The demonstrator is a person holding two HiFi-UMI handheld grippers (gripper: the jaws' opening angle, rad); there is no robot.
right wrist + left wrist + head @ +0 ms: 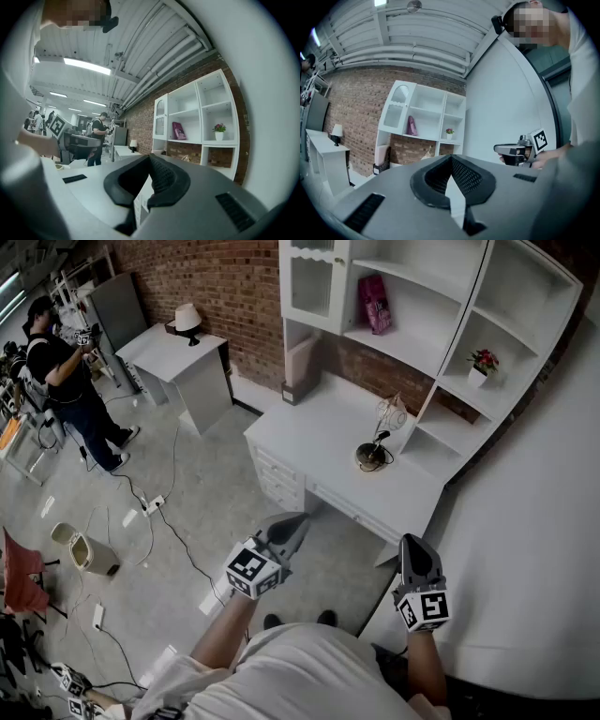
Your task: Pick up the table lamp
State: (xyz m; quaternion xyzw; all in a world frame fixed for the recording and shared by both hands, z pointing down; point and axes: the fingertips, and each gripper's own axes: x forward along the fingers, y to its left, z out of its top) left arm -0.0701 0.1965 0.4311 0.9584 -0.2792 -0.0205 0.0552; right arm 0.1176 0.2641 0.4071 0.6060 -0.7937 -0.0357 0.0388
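Note:
A small table lamp (377, 439) with a dark round base and a pale, see-through shade stands on the white desk (319, 442) under the shelf unit. A second lamp (188, 321) with a white shade sits on a far white table (173, 352); it also shows in the left gripper view (336, 133) and the right gripper view (133, 145). My left gripper (296, 521) hangs in front of the desk, shut and holding nothing (451, 158). My right gripper (413, 542) is level beside it near the desk's corner, shut and holding nothing (150, 157). Both are well short of either lamp.
A white shelf unit (441, 324) holds a pink bag (376, 302) and a potted flower (483, 362). A white wall (544, 521) runs along the right. A person in black (66, 371) stands far left. A bin (84, 550) and cables (159, 507) lie on the floor.

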